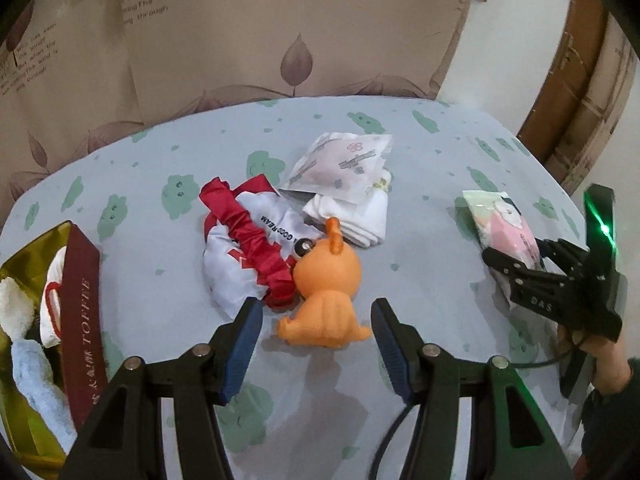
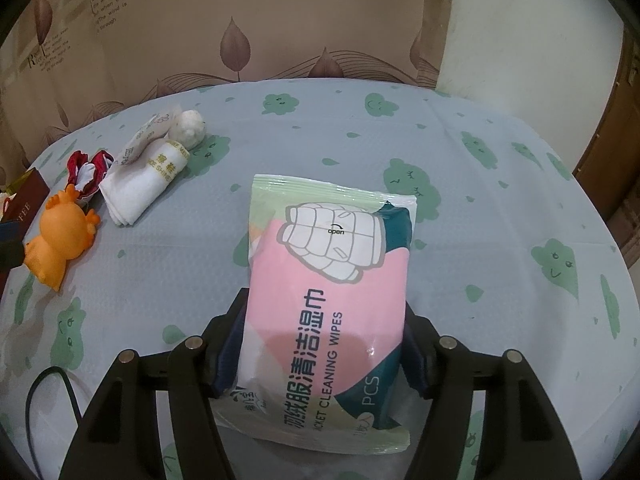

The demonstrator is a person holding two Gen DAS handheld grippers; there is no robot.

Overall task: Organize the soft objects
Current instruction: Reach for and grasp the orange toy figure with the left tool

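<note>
An orange rubber toy (image 1: pixel 326 292) lies on the blue-green tablecloth just beyond my left gripper (image 1: pixel 316 336), which is open and empty with its blue pads either side of the toy's base. Behind the toy are a red scrunchie (image 1: pixel 256 240) on a white printed cloth (image 1: pixel 236 272), a folded white towel (image 1: pixel 356 216) and a paper packet (image 1: pixel 344 164). My right gripper (image 2: pixel 324 344) has its pads against both sides of a pink pack of wet wipes (image 2: pixel 328 280). The pack (image 1: pixel 508 228) and right gripper (image 1: pixel 552 280) also show in the left wrist view.
A dark red and gold gift bag (image 1: pixel 80 312) holding white and light blue towels stands at the left edge of the table. A patterned curtain (image 1: pixel 240 40) hangs behind the table. A black cable (image 2: pixel 48 392) runs over the cloth at the near left.
</note>
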